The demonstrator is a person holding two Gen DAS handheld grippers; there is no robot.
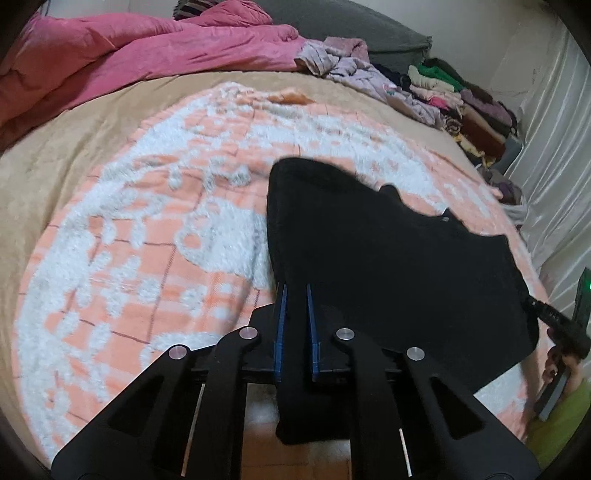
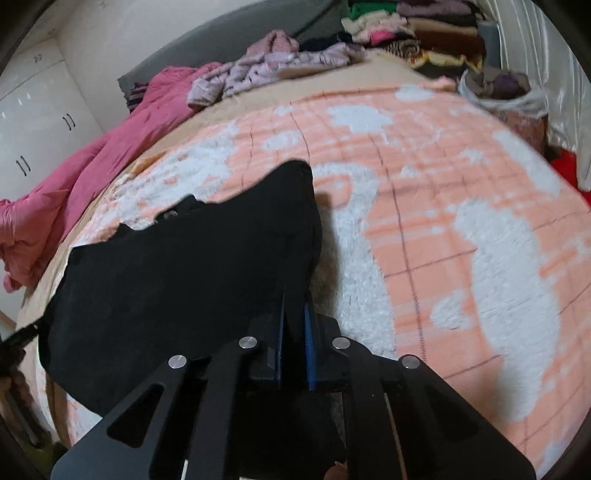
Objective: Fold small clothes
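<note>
Garment (image 1: 388, 266) we've got here is plain black, fuzzy and limp, spread over the peach-and-white blanket (image 1: 129, 240) on the bed. Left gripper (image 1: 295, 291) jaws are clamped on its 7 o'clock corner; right gripper (image 2: 295, 302) jaws pinch its 5 o'clock corner.

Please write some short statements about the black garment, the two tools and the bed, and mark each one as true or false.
1. Both tools are shut on the black garment. True: the left tool and the right tool each pinch an edge of it.
2. The black garment is neatly folded into a small square. False: it is spread out between the tools.
3. The blanket under the garment is orange and white. True.
4. The pink quilt covers the black garment. False: it lies bunched at the far side of the bed, apart from it.
5. A pile of folded clothes sits at the far end. True.
</note>
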